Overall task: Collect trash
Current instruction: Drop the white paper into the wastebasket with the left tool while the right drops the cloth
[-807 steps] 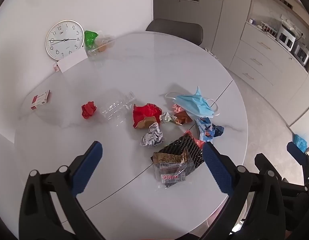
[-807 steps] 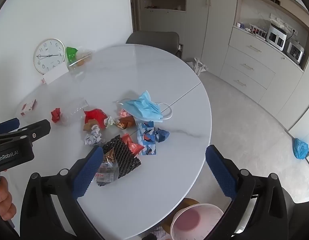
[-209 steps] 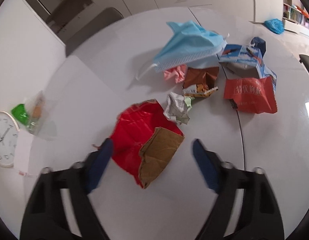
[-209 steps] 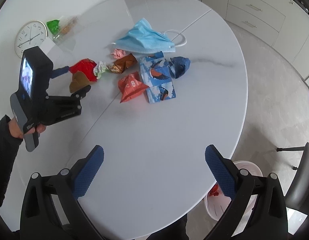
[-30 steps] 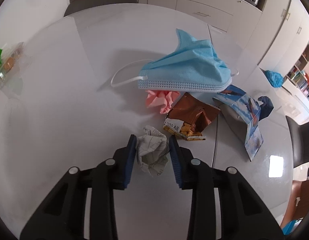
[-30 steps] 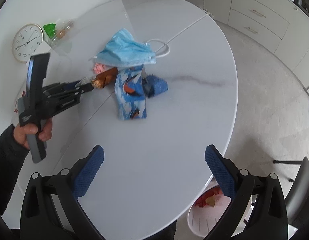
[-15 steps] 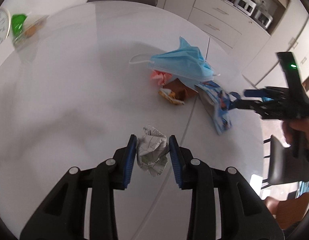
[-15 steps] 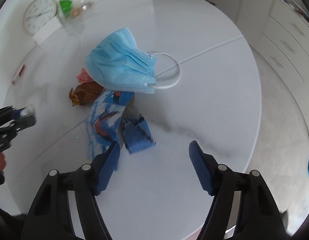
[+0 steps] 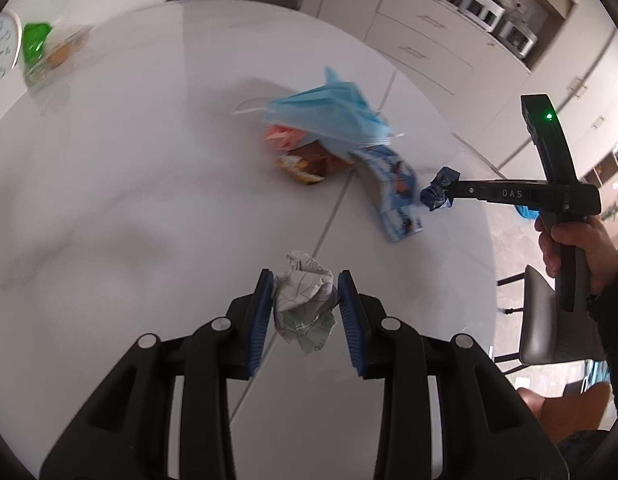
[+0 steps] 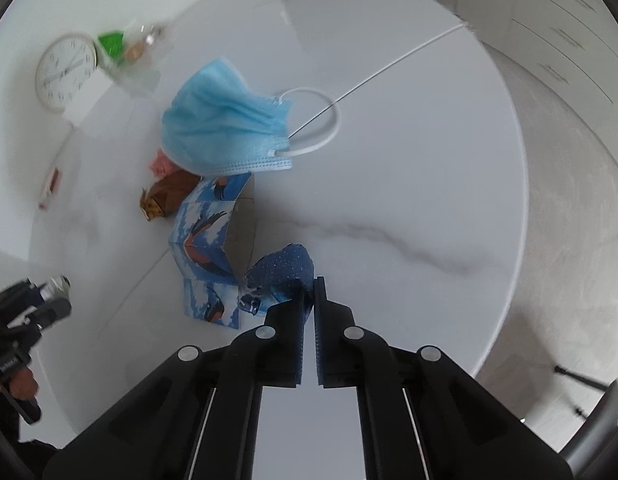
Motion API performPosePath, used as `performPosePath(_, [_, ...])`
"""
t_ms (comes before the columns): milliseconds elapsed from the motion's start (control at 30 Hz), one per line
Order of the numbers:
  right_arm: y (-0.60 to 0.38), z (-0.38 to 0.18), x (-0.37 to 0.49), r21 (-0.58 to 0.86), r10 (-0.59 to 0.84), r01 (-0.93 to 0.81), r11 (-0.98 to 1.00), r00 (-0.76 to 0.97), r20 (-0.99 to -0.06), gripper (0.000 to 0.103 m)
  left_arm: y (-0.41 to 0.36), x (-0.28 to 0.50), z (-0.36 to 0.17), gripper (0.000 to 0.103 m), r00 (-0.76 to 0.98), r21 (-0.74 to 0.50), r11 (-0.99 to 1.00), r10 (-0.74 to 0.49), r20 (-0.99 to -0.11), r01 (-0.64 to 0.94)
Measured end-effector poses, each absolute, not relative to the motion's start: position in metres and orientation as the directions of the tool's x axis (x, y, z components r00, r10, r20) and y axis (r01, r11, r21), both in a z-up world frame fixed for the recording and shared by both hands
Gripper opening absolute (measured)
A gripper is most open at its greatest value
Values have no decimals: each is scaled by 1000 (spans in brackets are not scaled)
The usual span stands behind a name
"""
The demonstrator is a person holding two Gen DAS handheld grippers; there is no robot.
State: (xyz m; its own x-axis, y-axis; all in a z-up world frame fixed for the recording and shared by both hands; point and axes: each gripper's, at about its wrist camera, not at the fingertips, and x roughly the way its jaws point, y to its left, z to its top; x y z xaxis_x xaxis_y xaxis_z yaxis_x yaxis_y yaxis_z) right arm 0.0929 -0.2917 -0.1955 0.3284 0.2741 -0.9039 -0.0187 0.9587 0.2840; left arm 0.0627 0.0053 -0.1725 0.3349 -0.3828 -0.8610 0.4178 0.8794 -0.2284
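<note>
The left gripper [image 9: 305,304] is clamped on a crumpled paper wad [image 9: 305,306], holding it above the white round table [image 10: 409,184]. The right gripper [image 10: 308,300] is pinched tight on an edge of the dark blue wrapper [image 10: 281,274], near the table's right edge. Just beside it lies the blue bird-print carton [image 10: 205,240], then a brown wrapper [image 10: 169,192], a pink scrap [image 10: 161,164] and a blue face mask [image 10: 225,120] toward the table's middle.
</note>
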Motion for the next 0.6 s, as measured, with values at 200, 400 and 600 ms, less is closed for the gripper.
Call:
performPosePath(200, [-304,-185,62,329,291,37,944,382,-877,5,-15,52,-157,33,339,-224,850,-413,-845,477])
performPosePath(400, [-340,-151,-26,328,232,151,933,446,-865,5,-63,16,-138,33,261,-245,737,-498,-827,630])
performPosePath(600, [-363,-172,-121,215,108,284,935,350,-931,5,-128,-33,-129,33,151,-272,580,-576,-803,768])
